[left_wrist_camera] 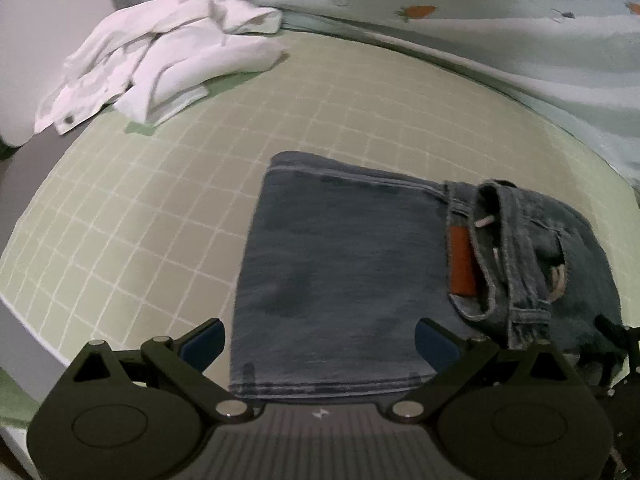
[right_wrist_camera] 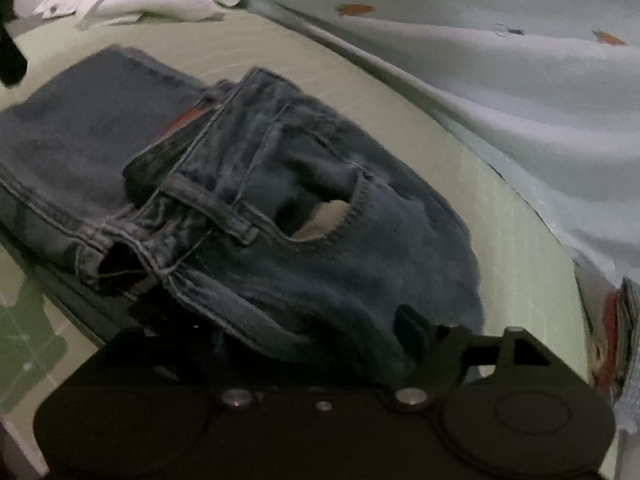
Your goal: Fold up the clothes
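Left gripper is seen spread wide over the near edge of the folded jeans, nothing pinched between its blue pads. Right gripper is spread wide too, denim draped loosely between its jaws but not clamped, as far as can be told from the blur. The jeans are laid on the green gridded mat, just beyond both grippers, long axis running left-right, waistband bunched up toward the right end. That raised end is probably nearer the right gripper. A white shirt is piled far left.
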